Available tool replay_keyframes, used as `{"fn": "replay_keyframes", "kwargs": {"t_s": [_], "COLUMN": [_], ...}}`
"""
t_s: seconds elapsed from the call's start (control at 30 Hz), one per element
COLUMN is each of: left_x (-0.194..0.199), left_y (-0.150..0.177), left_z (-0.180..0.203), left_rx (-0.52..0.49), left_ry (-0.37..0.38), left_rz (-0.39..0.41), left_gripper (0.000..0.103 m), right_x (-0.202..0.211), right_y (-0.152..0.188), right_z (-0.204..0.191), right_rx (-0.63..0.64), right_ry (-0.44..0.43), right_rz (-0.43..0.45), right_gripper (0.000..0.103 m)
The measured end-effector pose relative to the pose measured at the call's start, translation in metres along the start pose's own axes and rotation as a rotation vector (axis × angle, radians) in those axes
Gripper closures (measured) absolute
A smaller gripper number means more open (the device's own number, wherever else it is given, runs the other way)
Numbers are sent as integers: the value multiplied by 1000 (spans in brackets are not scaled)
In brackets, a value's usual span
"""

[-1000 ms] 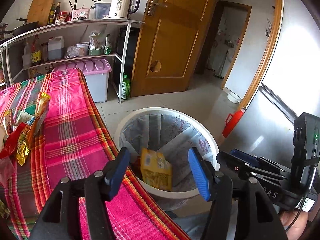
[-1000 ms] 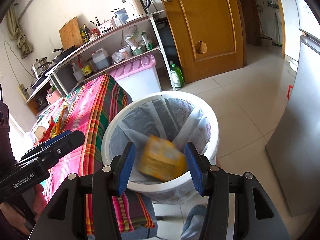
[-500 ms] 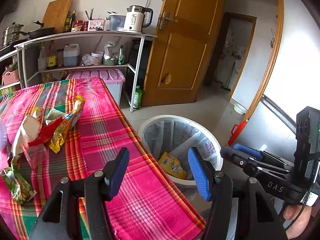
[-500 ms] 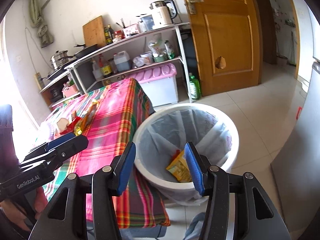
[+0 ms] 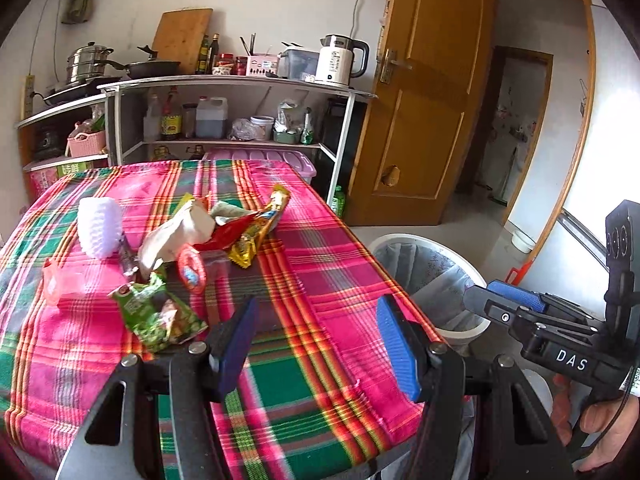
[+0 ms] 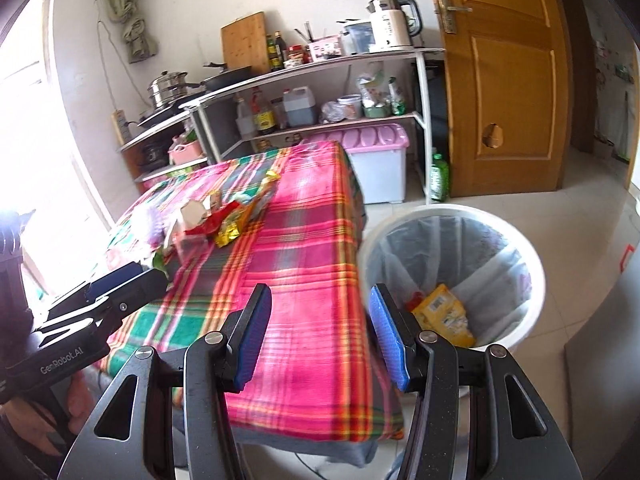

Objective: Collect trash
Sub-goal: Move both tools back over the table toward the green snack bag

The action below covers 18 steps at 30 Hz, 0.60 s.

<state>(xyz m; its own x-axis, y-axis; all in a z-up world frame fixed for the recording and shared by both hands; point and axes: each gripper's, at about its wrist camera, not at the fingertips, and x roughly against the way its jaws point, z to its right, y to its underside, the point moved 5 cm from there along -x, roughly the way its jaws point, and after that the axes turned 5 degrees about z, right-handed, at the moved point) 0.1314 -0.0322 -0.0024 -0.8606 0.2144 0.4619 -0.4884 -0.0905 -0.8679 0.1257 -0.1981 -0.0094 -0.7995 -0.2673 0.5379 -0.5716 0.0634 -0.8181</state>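
Several wrappers lie heaped on the plaid tablecloth [image 5: 320, 280]: a green packet [image 5: 156, 316], a red and yellow wrapper [image 5: 248, 236], a crumpled beige bag [image 5: 180, 232] and a white foam sleeve [image 5: 98, 226]. My left gripper [image 5: 316, 344] hovers open over the cloth just right of the green packet, nothing between its blue pads. My right gripper [image 6: 320, 336] is open and empty over the table's right edge. The white lined bin [image 6: 452, 272] stands on the floor beside the table, with a yellow packet [image 6: 440, 316] and a red scrap inside.
A metal shelf [image 5: 240, 88] with a kettle, bottles and pans stands behind the table, a pink-lidded box [image 6: 376, 160] beneath it. A wooden door [image 6: 504, 80] is at the right. A grey cabinet edge [image 6: 608, 360] stands right of the bin.
Both grippers have swung left from over the bin to over the table. The yellow packet, falling a second ago, now lies in the bin. Both stayed open.
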Motion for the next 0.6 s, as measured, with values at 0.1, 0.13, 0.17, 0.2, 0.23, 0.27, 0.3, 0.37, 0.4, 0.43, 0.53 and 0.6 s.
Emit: {"fn": "replay_keyframes", "kwargs": {"t_s": [0.1, 0.13, 0.17, 0.2, 0.23, 0.27, 0.3, 0.37, 0.4, 0.43, 0.53, 0.6], "left_x": [10, 12, 15, 17, 19, 20, 21, 23, 23, 23, 21, 19], "left_y": [5, 6, 7, 9, 9, 10, 10, 12, 12, 12, 14, 14], "left_z": [-16, -21, -25, -30, -35, -39, -43, -50, -53, -57, -66, -71], "left_rx": [22, 27, 31, 35, 39, 45, 52, 62, 68, 73, 89, 97], "left_ry": [-34, -43, -54, -66, -76, -85, -93, -111, -119, -125, -145, -155], "left_rz": [6, 7, 10, 11, 11, 11, 13, 15, 15, 14, 11, 10], "left_gripper": [40, 40, 40, 40, 40, 40, 40, 40, 40, 40, 40, 40], "right_x": [-4, -5, -6, -7, -8, -9, -11, -13, -15, -17, -22, -26], "right_y": [2, 3, 3, 5, 6, 7, 8, 8, 9, 9, 9, 8], "right_z": [-13, -16, -20, -22, -24, -26, -28, -29, -31, -32, -36, -40], "right_rx": [13, 16, 20, 24, 27, 30, 32, 36, 38, 39, 46, 53], "right_ry": [-24, -36, -46, -50, -54, -61, -64, -73, -77, -82, -93, -105], "right_rz": [-3, -3, -5, -8, -10, -13, -16, -22, -26, -30, -39, -40], "right_gripper": [51, 51, 51, 51, 51, 51, 51, 51, 51, 51, 51, 51]}}
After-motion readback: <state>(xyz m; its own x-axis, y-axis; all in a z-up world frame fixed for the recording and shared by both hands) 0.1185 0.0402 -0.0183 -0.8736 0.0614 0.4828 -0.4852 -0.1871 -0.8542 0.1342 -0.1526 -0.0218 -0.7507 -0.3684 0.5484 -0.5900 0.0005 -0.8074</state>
